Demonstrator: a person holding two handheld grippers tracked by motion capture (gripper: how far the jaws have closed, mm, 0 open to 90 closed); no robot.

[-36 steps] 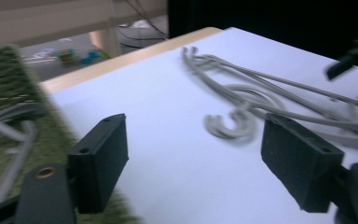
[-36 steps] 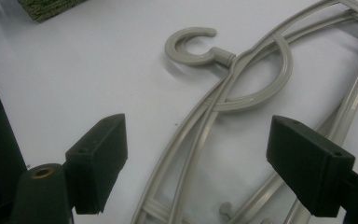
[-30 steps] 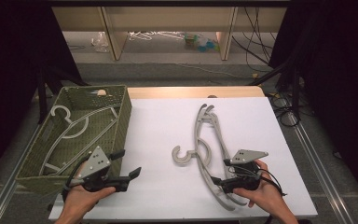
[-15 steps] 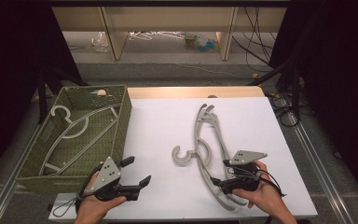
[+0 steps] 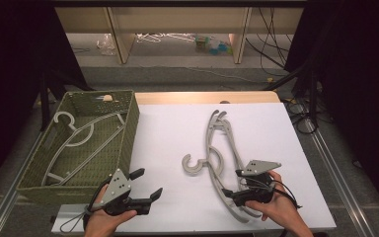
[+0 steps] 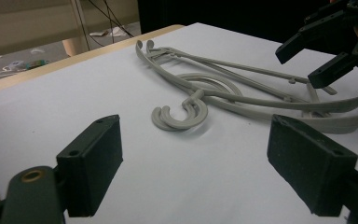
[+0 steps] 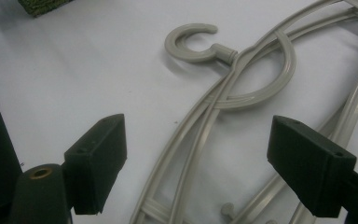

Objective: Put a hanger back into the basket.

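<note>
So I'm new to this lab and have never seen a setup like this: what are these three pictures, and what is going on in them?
No machine moves here: a person holds a hand tool with two black fingers in each hand. The high view looks down on a white table. The left gripper is at its lower left, the right gripper at its lower right. The other two pictures come from cameras riding on those tools, so each looks out between its own fingers.

On the table lie grey plastic hangers, stacked together, hooks pointing left. Beside the table's left edge stands a green woven basket with one hanger already inside.

Both tools are open and hold nothing. The right one is poised over the lower end of the hangers; the left one points toward them from a distance.
</note>
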